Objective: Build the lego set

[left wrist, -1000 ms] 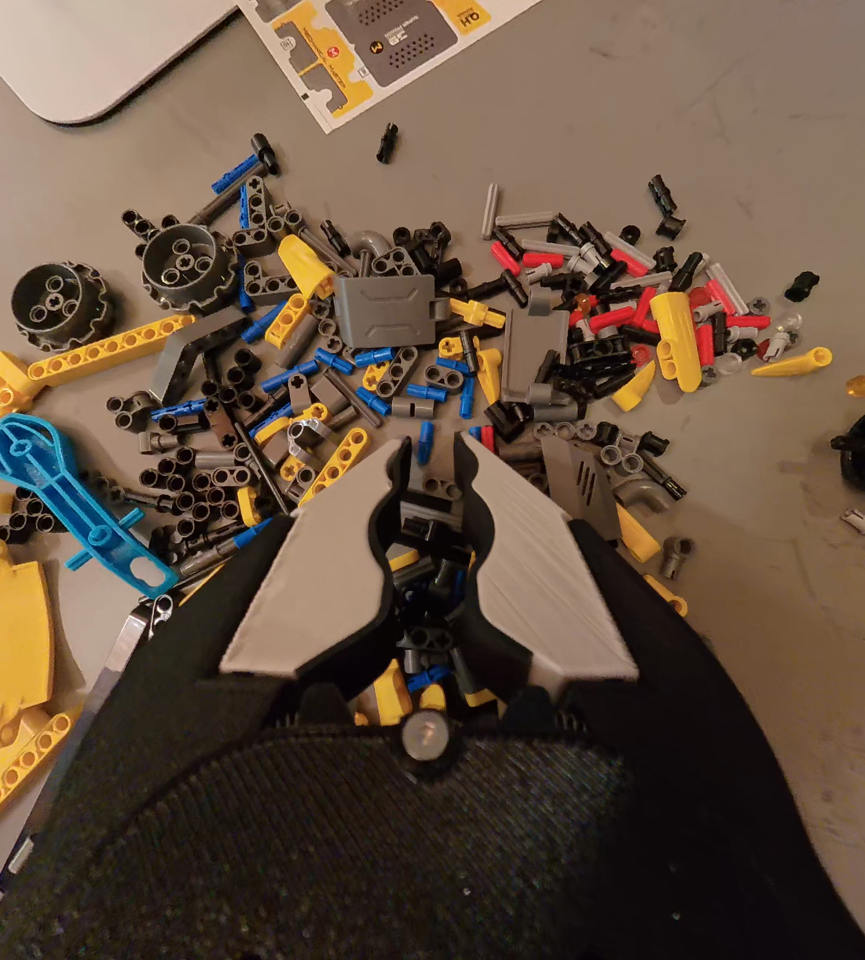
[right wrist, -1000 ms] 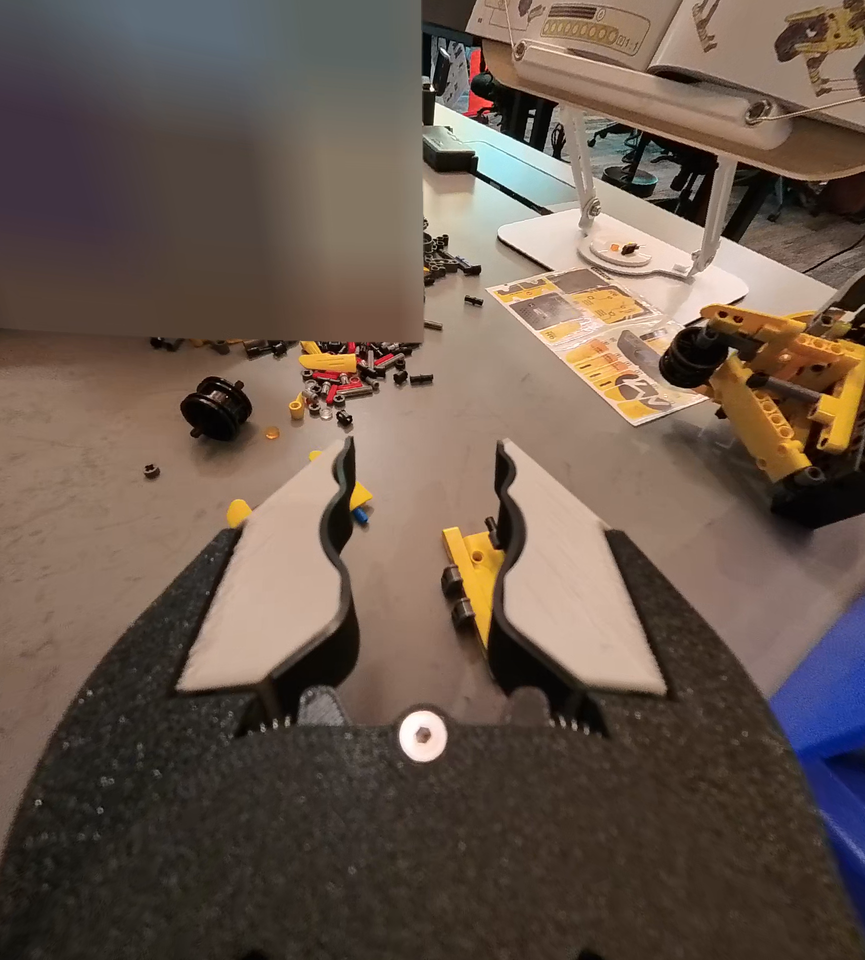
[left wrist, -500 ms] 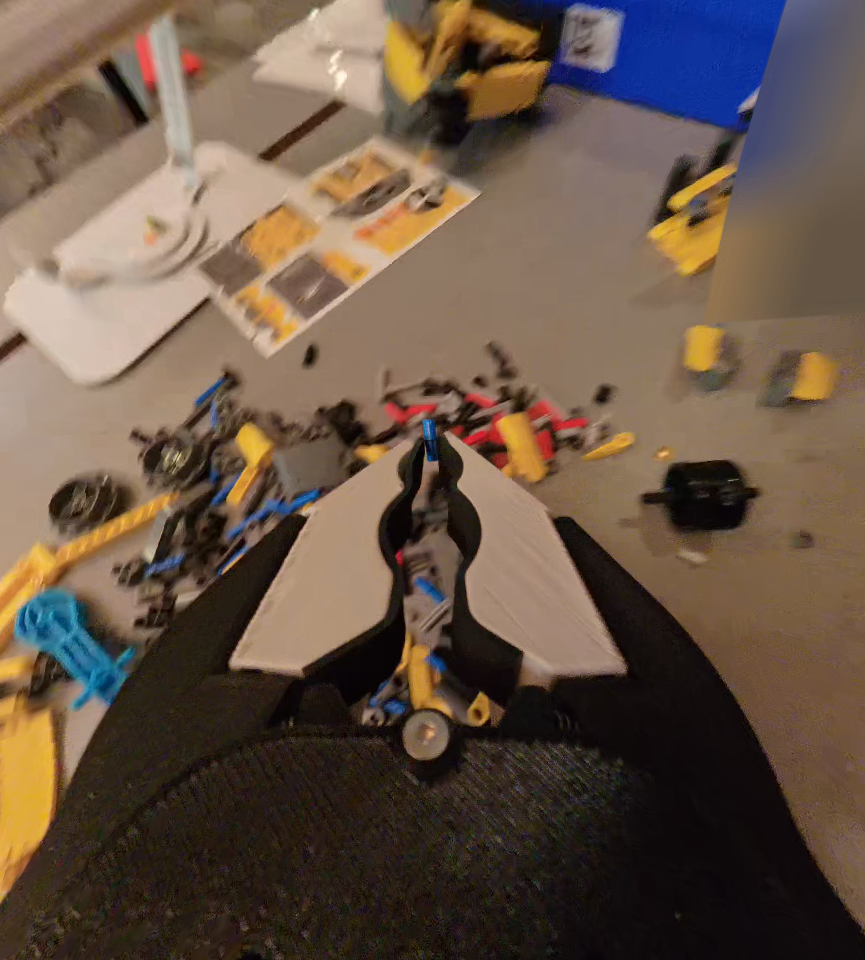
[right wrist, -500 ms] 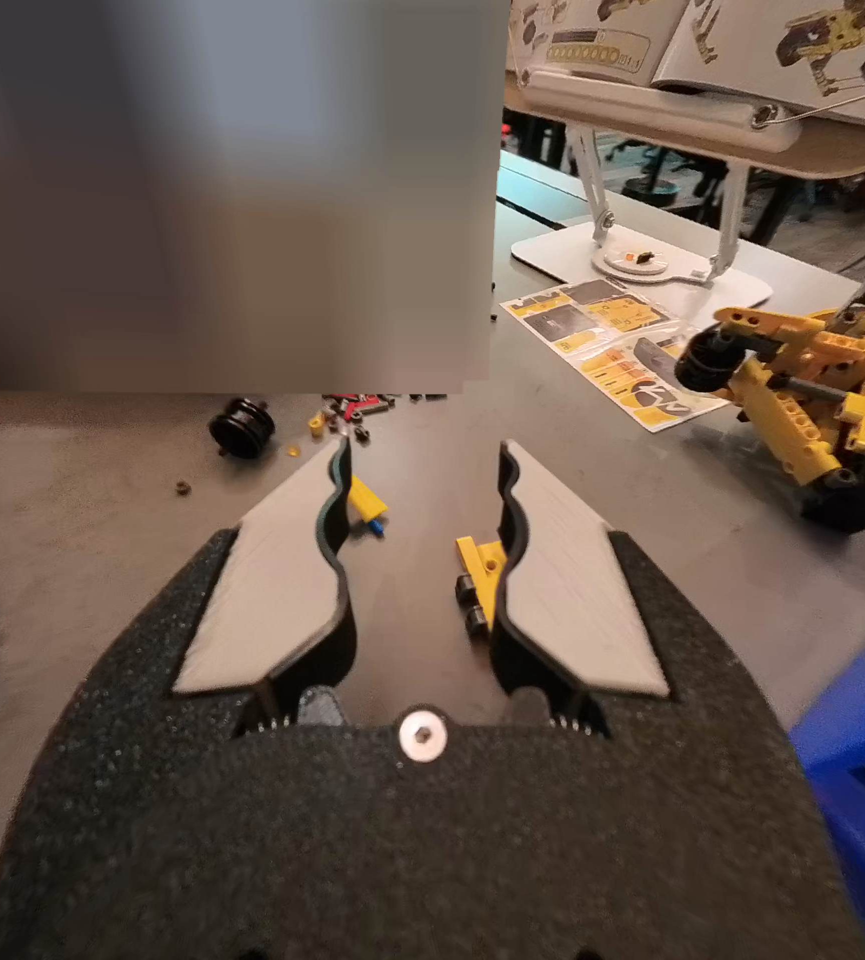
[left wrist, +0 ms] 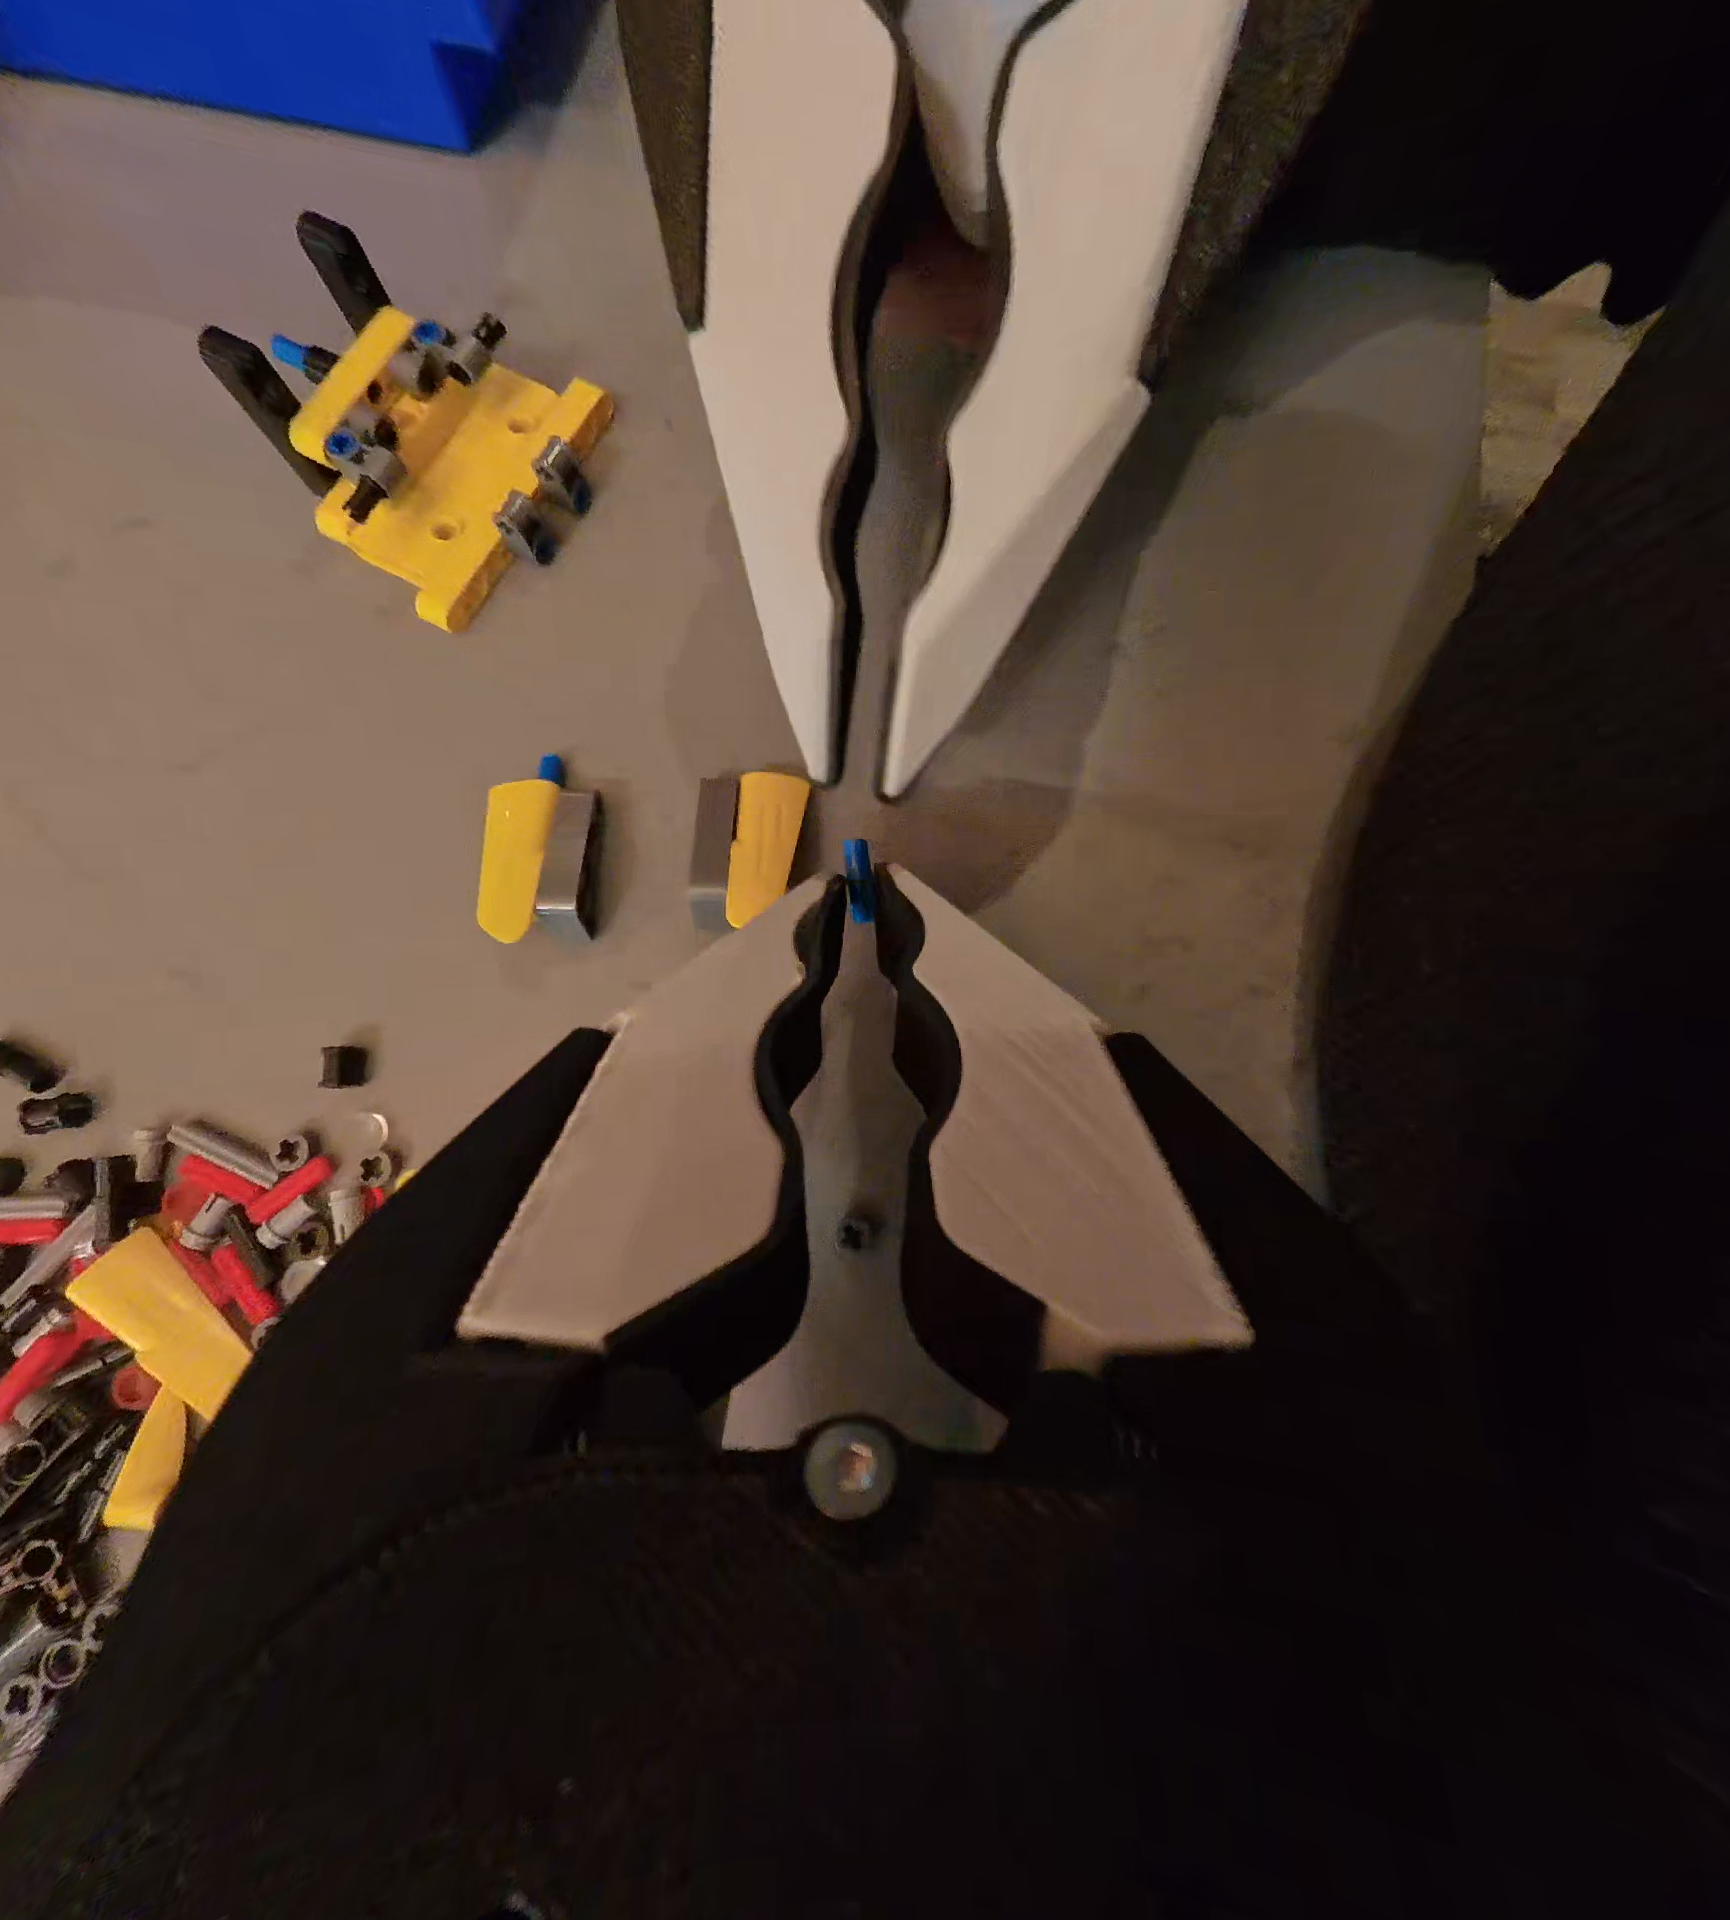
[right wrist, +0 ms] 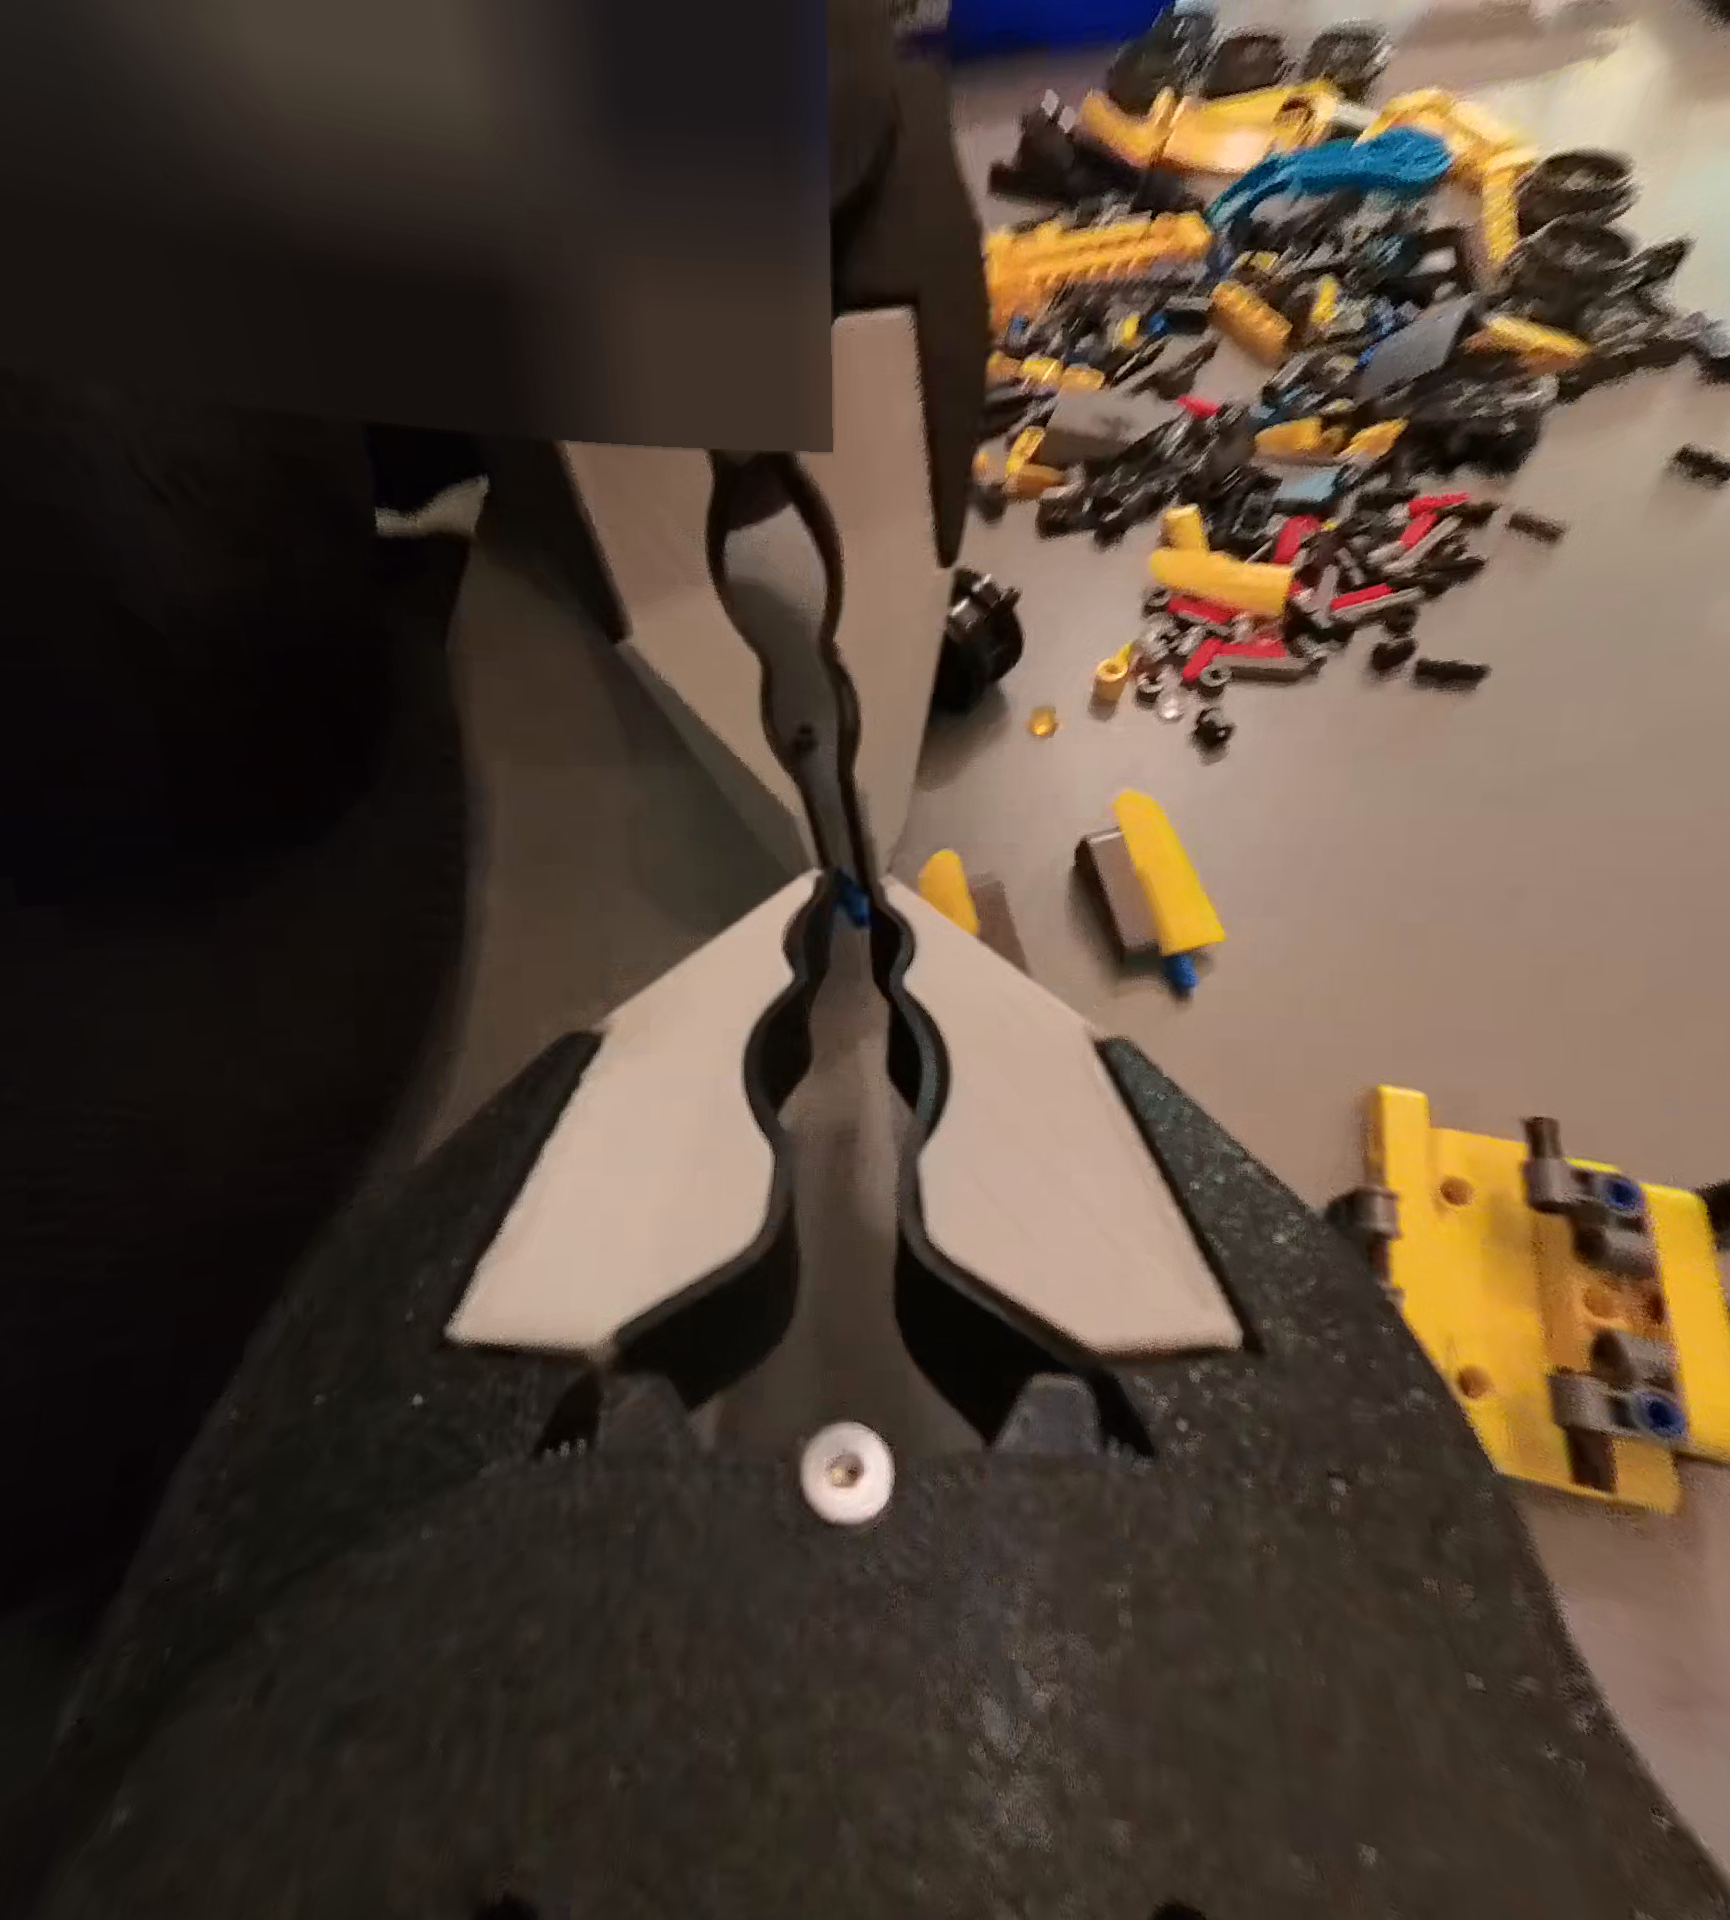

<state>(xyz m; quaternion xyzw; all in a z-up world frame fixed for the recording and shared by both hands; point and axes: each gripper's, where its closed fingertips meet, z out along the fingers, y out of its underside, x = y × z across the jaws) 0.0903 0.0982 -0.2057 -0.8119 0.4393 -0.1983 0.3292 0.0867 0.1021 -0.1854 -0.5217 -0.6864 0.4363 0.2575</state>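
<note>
My left gripper (left wrist: 856,883) is shut on a small blue pin (left wrist: 855,868), whose end sticks out past its tips, just above the grey table. My right gripper (left wrist: 853,788) points at it tip to tip, its fingers drawn in to a narrow gap. In the right wrist view the pin (right wrist: 850,906) shows between my right gripper's (right wrist: 848,891) tips, with the left gripper (right wrist: 837,854) just beyond. I cannot tell whether the right fingers touch the pin. A yellow-and-grey piece (left wrist: 752,857) lies just left of the tips.
A second yellow-and-grey piece with a blue pin (left wrist: 528,862) lies farther left. A yellow plate assembly with black beams (left wrist: 445,468) sits beyond it. A pile of loose parts (left wrist: 61,1299) is at lower left, a blue box (left wrist: 217,52) at top left, and a black wheel (right wrist: 980,634) near the pile. The tips of both grippers are at nearly the same place. Between my left fingertips and the black wheel (right wrist: 980,634) there is roughly 8 cm.
My left gripper shut on the blue pin in the pile, lifted it and carried it over to the right gripper. My right gripper narrowed from wide open and swung to face the left.
</note>
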